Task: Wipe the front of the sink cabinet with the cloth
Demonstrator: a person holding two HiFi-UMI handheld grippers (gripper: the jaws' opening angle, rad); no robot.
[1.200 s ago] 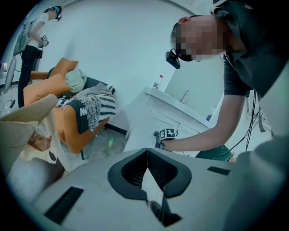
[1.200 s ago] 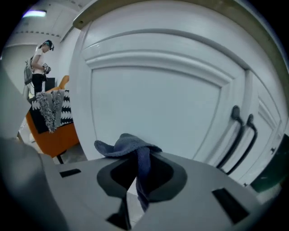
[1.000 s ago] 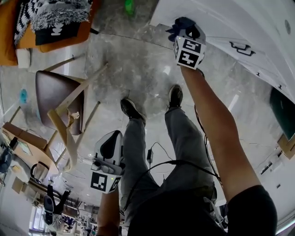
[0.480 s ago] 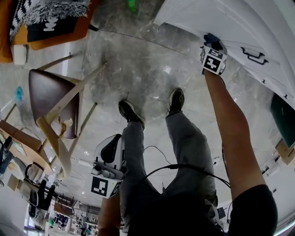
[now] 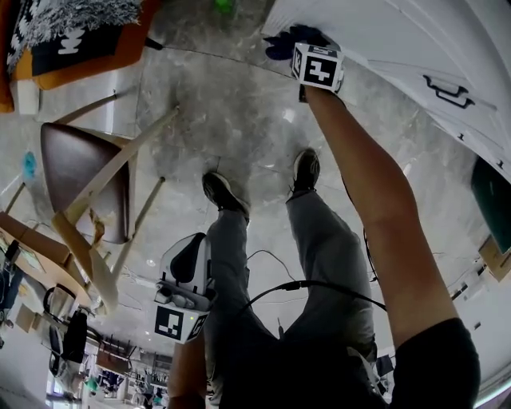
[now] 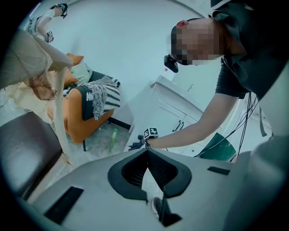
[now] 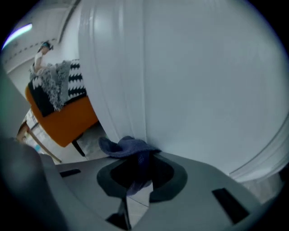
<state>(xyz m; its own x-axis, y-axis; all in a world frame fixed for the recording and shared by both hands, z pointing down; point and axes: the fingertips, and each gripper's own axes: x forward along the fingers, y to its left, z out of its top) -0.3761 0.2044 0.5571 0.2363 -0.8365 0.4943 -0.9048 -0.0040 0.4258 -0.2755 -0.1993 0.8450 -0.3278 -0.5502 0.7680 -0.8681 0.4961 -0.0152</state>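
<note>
A dark blue cloth (image 5: pixel 281 43) is bunched against the white sink cabinet front (image 5: pixel 399 48), near its left corner. My right gripper (image 5: pixel 297 48) is shut on the cloth. In the right gripper view the cloth (image 7: pixel 128 147) hangs between the jaws of that gripper (image 7: pixel 142 156) and presses on the cabinet panel (image 7: pixel 203 81). My left gripper (image 5: pixel 192 249) hangs low beside the person's left leg, shut with nothing in it. The left gripper view shows the left gripper (image 6: pixel 147 151) aimed at the cabinet (image 6: pixel 167 113) from a distance.
A wooden chair (image 5: pixel 84 184) with a brown seat stands at left. An orange sofa (image 5: pixel 88 56) with a patterned blanket is at the top left, a green bottle (image 5: pixel 223 6) on the floor beside it. Black door handles (image 5: pixel 447 88) sit on the cabinet. A cable (image 5: pixel 275 287) trails by the person's legs.
The right gripper carried the cloth to the right along the cabinet front, then back left towards the corner. The left gripper stayed low by the leg.
</note>
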